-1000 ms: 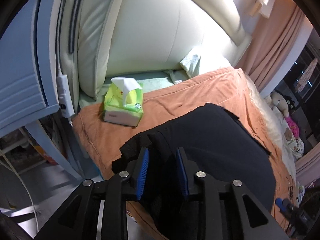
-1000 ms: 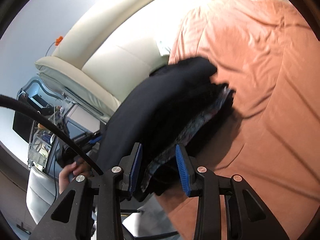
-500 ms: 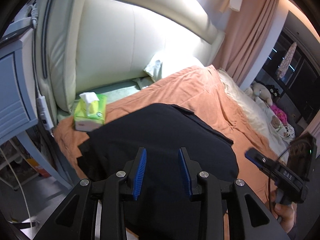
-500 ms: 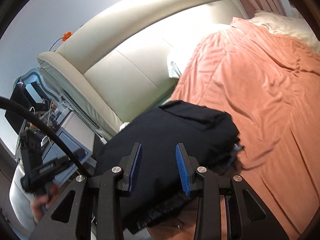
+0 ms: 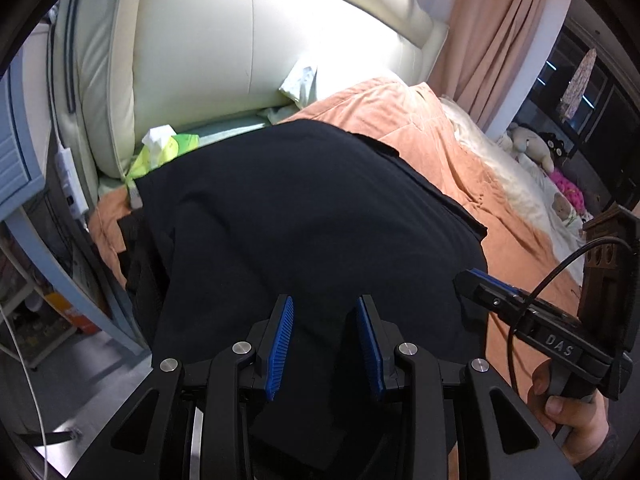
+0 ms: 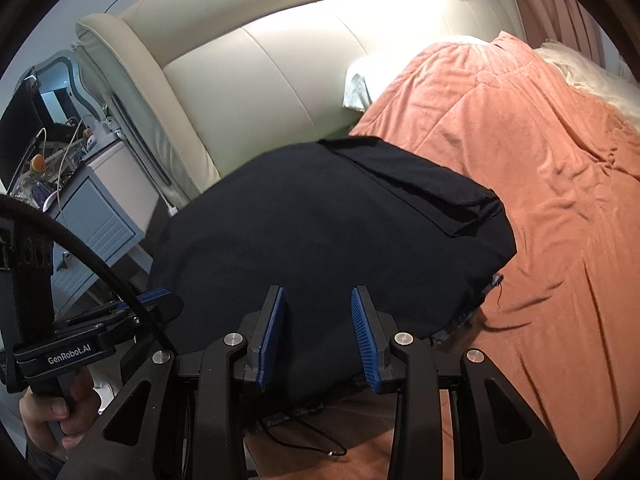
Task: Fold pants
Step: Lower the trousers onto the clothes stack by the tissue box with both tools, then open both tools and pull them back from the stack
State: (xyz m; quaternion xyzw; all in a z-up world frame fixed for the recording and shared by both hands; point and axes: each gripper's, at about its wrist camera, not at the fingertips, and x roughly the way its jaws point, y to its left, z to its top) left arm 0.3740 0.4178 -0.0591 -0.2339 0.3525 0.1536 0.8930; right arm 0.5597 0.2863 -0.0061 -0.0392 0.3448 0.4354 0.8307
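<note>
In the left wrist view, the black pants point(image 5: 312, 216) lie spread in a broad, folded heap over the near left part of the orange blanket point(image 5: 452, 160) on the bed, their near edge hanging down toward the camera. The left gripper point(image 5: 325, 344) points down over that near edge. Its blue pads stand apart, and dark cloth fills the space between them, though the pads do not visibly press on it, so a grip cannot be told from here. Past the far left edge of the pants a green tissue pack point(image 5: 164, 148) pokes out, partly hidden by the cloth, with the cream headboard point(image 5: 240, 40) behind it and a pale pillow point(image 5: 300, 84) to the right. At the right edge the right gripper point(image 5: 488, 288) comes in from the side, held by a hand point(image 5: 568, 412). Stuffed toys point(image 5: 532, 144) sit far right on the bed, near a pink curtain point(image 5: 488, 40).

In the right wrist view, the pants point(image 6: 328, 232) cover the near left of the blanket point(image 6: 540, 200), a folded flap lying across their far right corner. The right gripper point(image 6: 318, 336) hovers over their near edge with its jaws apart, and the cloth lies below and between the pads without being squeezed. A thin drawstring point(image 6: 304, 436) trails out on the blanket beneath. At the left the left gripper point(image 6: 156, 300) reaches in beside the pants, a hand point(image 6: 52, 412) on its handle. A blue-white bedside cabinet point(image 6: 96, 216) stands far left
</note>
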